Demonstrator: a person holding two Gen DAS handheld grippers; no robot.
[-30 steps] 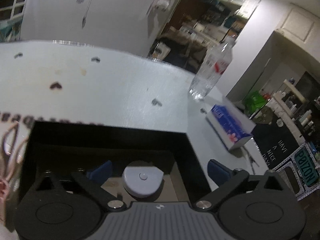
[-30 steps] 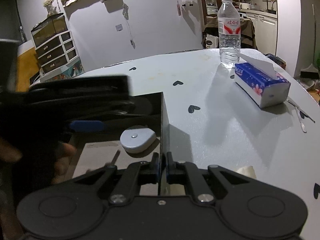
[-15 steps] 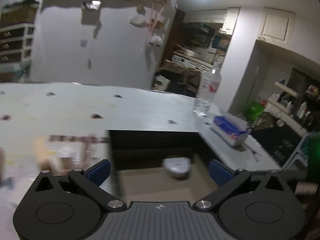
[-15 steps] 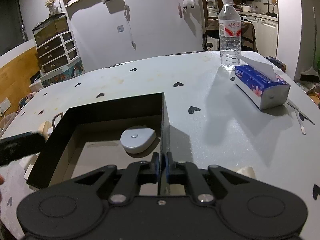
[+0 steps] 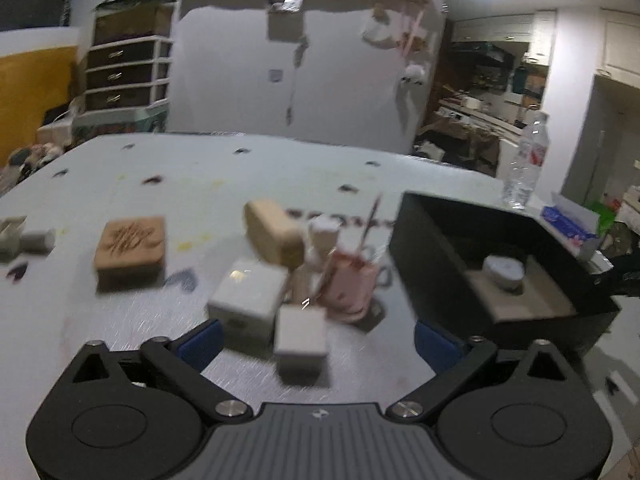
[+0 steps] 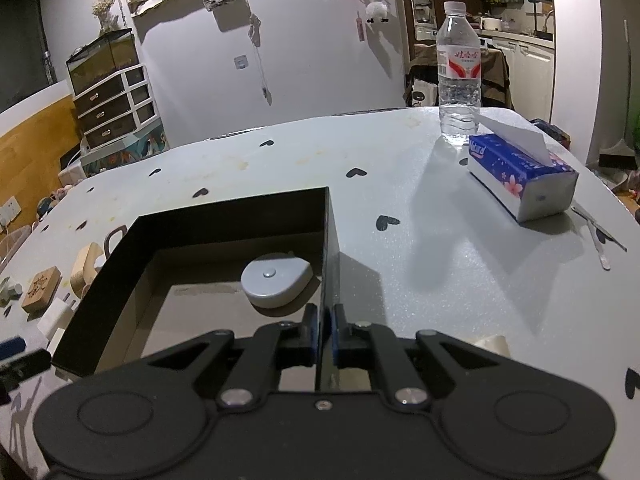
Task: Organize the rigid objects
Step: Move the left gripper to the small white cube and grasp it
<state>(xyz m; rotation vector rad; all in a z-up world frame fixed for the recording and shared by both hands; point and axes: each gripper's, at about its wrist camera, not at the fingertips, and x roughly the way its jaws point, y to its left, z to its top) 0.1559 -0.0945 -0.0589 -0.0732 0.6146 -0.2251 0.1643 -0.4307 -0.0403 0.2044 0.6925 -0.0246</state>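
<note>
Colours and patterns on your worktop

Your worktop (image 6: 400, 184) is pale grey, dotted with black hearts. The box (image 6: 224, 216) is black outside with a brown floor, and the round case (image 6: 276, 280) in it is light grey. Your tissue pack (image 6: 520, 176) is blue and white with pink blossoms; the bottle (image 6: 458, 76) carries a red-and-white label.

Black open box (image 6: 224, 216) on table; grey round case (image 6: 276, 280) lies flat inside. Loose blocks (image 5: 130, 250) clustered beside it.
</note>
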